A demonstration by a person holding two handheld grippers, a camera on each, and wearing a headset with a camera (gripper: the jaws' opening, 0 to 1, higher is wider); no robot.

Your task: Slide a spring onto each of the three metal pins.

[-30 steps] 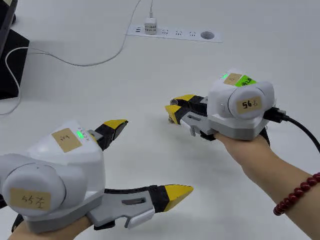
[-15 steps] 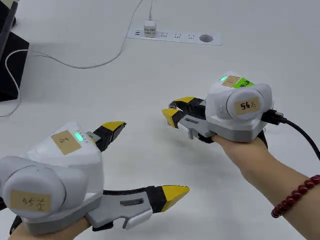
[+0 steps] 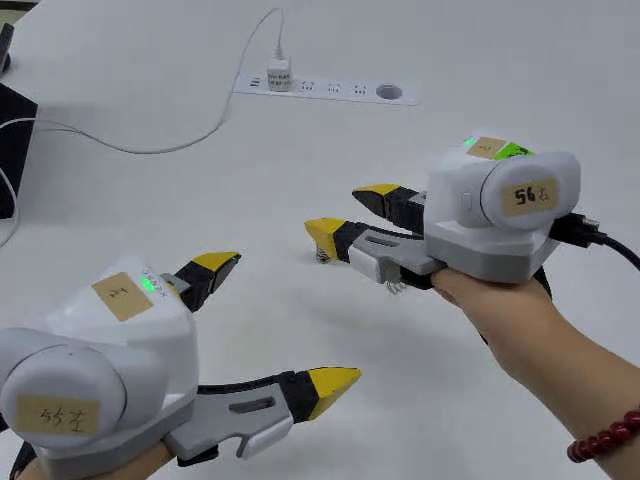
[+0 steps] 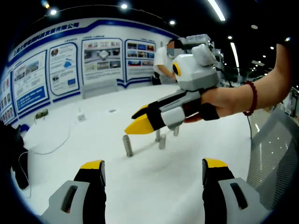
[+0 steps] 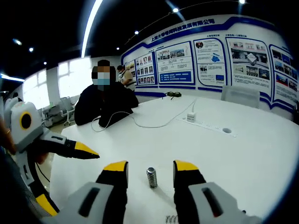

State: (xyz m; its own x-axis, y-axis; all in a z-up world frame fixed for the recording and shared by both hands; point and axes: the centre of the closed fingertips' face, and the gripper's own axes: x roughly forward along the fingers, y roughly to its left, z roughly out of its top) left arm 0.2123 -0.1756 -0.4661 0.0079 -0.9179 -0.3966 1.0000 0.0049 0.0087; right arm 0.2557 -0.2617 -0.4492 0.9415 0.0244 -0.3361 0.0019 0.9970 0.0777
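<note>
Left gripper [image 3: 272, 322] hovered low over the table [image 3: 250, 180], fingers spread wide and empty, right gripper [image 3: 350, 210] fingers parted, holding nothing, coil-wrapped pin [image 5: 151, 177] upright mid-table near its tips, loose spring [image 5: 171, 218] just beside.

- Head view: from above and behind, facing forward and down onto the white table [image 3: 300, 150]; left gripper [image 3: 285, 320] nearest, power strip [image 3: 330, 88] far.
- Left gripper view: low over the table, facing the right gripper [image 4: 138, 120] close ahead.
- Right gripper view: low, close on one spring-wrapped pin [image 5: 151, 177].
- Shared: table and power strip, all three views.
</note>
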